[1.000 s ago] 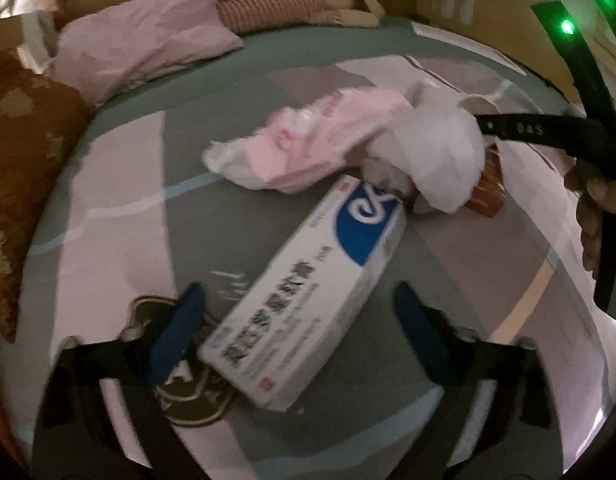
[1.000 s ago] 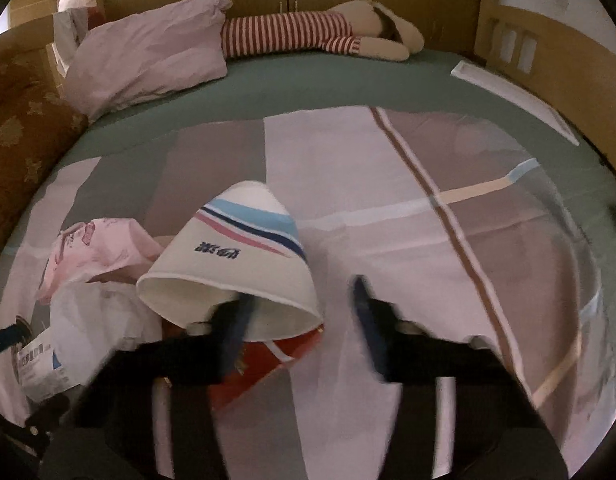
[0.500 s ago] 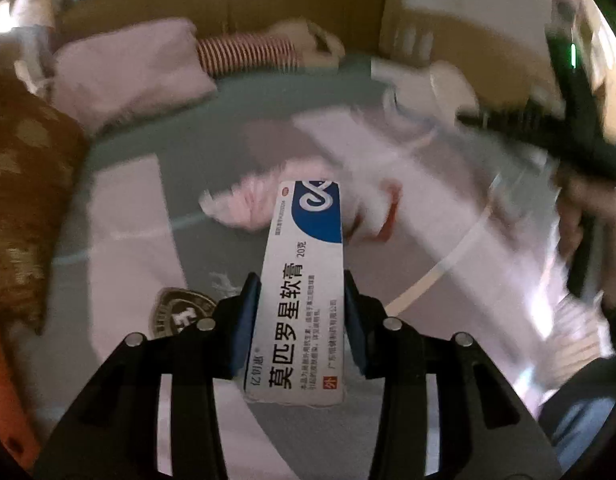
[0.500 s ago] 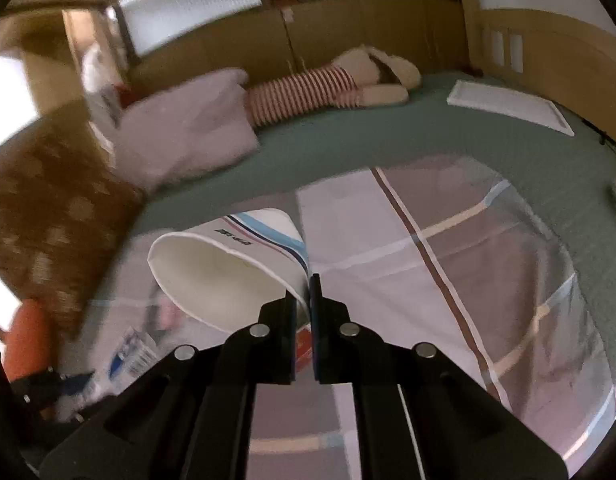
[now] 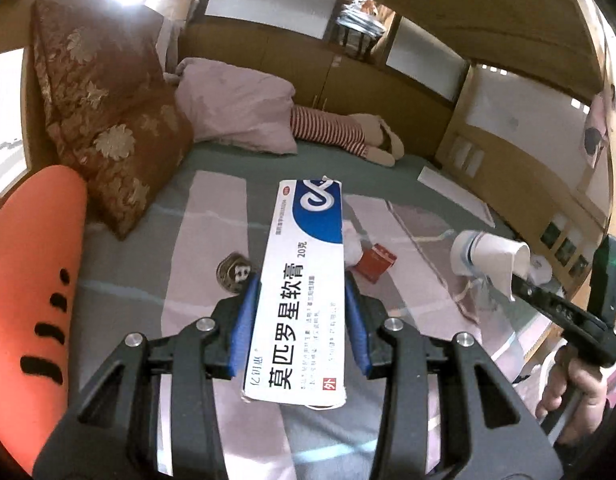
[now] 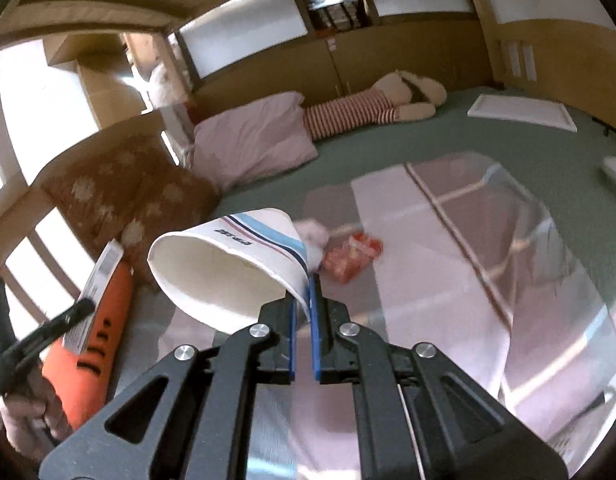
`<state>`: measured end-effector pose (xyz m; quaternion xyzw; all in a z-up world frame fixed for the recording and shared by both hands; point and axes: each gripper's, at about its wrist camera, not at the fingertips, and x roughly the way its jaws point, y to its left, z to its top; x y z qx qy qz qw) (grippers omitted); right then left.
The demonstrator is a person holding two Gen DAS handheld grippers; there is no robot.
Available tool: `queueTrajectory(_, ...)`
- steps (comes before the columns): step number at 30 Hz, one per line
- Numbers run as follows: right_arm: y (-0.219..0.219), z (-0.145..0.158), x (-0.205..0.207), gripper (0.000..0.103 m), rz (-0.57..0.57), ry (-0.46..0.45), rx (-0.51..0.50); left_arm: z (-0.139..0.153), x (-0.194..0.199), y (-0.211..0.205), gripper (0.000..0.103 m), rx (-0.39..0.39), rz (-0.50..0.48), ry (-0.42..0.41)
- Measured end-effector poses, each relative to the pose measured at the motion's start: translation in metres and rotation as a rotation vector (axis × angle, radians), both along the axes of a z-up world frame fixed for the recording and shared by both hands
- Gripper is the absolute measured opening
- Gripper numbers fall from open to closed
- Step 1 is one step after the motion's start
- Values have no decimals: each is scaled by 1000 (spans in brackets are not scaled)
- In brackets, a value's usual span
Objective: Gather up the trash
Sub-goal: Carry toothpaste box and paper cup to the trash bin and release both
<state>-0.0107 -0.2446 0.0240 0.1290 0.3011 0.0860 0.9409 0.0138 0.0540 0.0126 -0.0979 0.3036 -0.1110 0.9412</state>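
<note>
We count one white-and-blue ointment box (image 5: 304,292) and one striped paper cup (image 6: 228,268), each lifted clear of the bed, with one red packet (image 6: 352,258) and one pale tissue wad (image 6: 314,236) lying on the patterned sheet (image 6: 448,240) beyond them. The left gripper (image 5: 302,320), angled downward over the sheet, has its blue pads (image 5: 244,324) pressed on the box's long sides, jaws partly apart, the box projecting forward past the fingertips. The right gripper (image 6: 304,320), likewise angled down, is all but closed, pinching the cup's rim wall, so the cup hangs sideways to its left with the mouth towards the camera.
</note>
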Motion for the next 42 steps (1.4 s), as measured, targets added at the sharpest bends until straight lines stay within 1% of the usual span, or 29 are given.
queueTrajectory(8,11,-12,6,7,12,34,-20,-15,-9,-15,42,72,-33,25)
queueTrajectory(13,13,-13,4,7,21,32,-34,-19,-9,-18,42,75,-47,30)
queueTrajectory(35,10,-11,2,7,20,30,-21,-24,-6,-21,42,90,-52,45)
queueTrajectory(38,-4,4,-14,7,13,-5,12,-26,-5,-27,42,110,-72,45)
queueTrajectory(41,-34,25,-51,7,-23,-69,10,-25,-9,-42,42,136,-120,33)
queueTrajectory(42,-54,33,-72,7,-51,-83,-1,-24,-12,-49,42,146,-143,25)
